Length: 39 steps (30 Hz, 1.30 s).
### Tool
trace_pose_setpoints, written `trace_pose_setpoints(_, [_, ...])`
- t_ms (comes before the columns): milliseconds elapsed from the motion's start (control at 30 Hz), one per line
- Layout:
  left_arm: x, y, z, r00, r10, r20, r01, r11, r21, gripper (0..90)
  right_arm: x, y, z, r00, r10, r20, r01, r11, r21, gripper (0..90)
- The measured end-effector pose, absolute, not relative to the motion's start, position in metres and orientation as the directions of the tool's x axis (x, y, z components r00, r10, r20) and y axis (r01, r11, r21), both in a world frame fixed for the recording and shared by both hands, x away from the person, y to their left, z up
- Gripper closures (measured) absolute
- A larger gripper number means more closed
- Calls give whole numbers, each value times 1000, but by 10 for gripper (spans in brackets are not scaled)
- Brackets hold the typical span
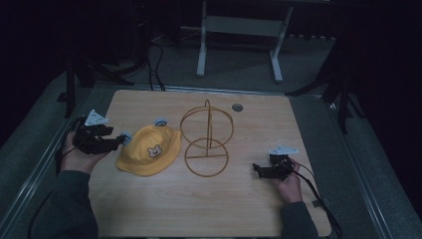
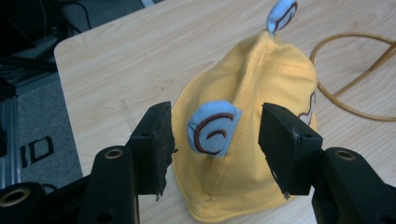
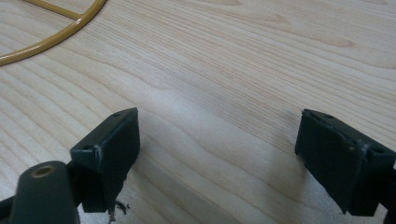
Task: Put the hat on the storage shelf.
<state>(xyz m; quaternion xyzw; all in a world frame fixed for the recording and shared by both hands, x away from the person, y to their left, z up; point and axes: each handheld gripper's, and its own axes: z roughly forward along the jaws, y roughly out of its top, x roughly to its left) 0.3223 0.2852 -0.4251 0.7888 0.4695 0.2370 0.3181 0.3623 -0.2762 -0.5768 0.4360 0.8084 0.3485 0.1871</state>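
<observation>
A yellow child's hat (image 1: 148,151) with a bear patch and two blue ears lies left of centre on the wooden table (image 1: 199,204). Beside it stands a gold wire hat stand (image 1: 206,142), a round base with an upright ring. My left gripper (image 1: 121,140) is at the hat's left side, open. In the left gripper view its jaws straddle the near blue ear (image 2: 214,127) of the hat (image 2: 275,79) without touching it. My right gripper (image 1: 257,168) rests low at the table's right, open over bare wood (image 3: 224,74) with nothing between its jaws.
A small round grommet (image 1: 237,107) sits near the table's far edge. Beyond the table are dark floor, cables and the white legs of a frame (image 1: 201,50). A curve of the stand's base (image 3: 51,37) lies ahead-left of the right gripper.
</observation>
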Motion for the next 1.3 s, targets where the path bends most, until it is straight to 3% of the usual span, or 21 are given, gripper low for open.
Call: trace_pose_setpoints(1300, [352, 275, -403, 531, 842, 99, 584, -448, 677, 483, 362, -276, -577, -552, 834, 1, 573, 378, 727, 138])
